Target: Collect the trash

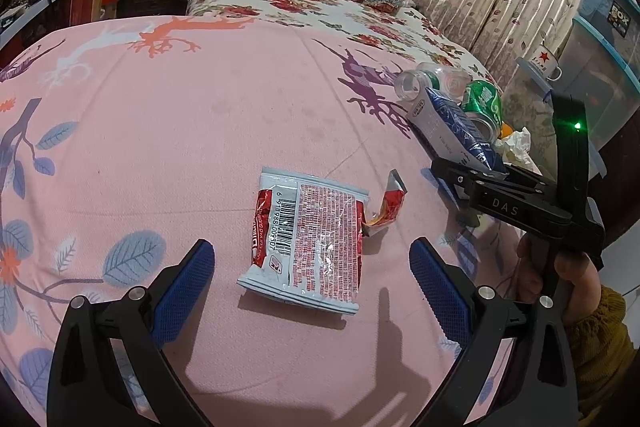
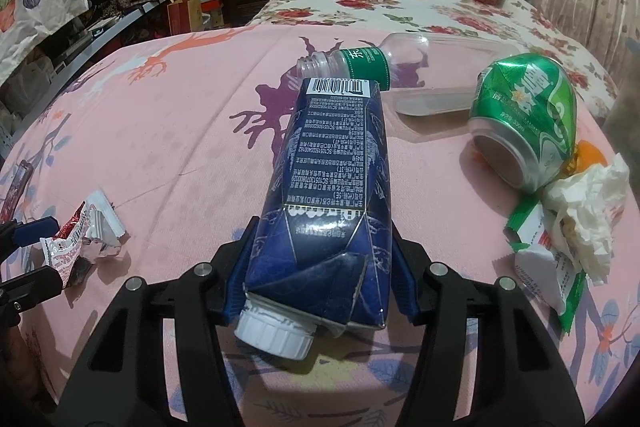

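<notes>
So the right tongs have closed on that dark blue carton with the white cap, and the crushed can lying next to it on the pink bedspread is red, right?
Not quite: the crushed can is green, not red, as the right wrist view shows. The rest holds: the right tongs are clamped on the dark blue carton with the white cap, and the can lies beside it on the pink bedspread.

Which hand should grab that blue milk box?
The right gripper. Its blue pads already sit against both sides of the blue carton. The left gripper is open around the red snack wrapper.
</notes>
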`<state>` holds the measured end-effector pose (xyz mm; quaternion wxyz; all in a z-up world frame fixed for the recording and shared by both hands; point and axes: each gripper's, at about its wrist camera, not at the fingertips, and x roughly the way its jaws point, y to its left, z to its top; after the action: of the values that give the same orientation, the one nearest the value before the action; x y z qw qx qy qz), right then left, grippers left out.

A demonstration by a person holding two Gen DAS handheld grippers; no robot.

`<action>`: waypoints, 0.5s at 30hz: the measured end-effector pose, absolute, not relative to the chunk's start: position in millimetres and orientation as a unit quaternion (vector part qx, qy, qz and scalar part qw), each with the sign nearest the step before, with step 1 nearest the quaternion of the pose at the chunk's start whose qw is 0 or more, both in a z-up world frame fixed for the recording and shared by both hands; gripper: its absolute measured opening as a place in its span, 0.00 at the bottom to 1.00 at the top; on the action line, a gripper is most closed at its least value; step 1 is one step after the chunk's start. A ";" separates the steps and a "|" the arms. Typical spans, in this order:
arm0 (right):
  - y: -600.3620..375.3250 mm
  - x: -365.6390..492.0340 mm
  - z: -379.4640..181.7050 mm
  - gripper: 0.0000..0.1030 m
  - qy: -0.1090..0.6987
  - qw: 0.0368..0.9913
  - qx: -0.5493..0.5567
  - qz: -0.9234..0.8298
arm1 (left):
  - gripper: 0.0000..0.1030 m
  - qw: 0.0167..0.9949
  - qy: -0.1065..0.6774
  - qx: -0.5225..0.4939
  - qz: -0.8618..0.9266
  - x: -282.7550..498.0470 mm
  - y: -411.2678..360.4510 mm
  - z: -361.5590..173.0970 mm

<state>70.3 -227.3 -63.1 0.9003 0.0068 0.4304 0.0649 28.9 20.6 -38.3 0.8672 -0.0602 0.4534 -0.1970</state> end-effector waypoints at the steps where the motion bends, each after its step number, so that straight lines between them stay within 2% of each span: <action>1: -227.2 70.3 -63.2 0.58 0.430 0.900 0.007 0.065 | 0.91 0.867 0.453 -0.060 -0.197 28.9 20.6 -38.3; 15: -225.3 70.0 -63.1 0.58 0.431 0.900 0.005 0.064 | 0.91 0.868 0.453 -0.060 -0.196 27.6 20.1 -37.8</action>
<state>70.0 -225.3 -63.1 0.9002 0.0048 0.4308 0.0639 27.6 20.1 -37.8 0.8678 -0.0598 0.4525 -0.1961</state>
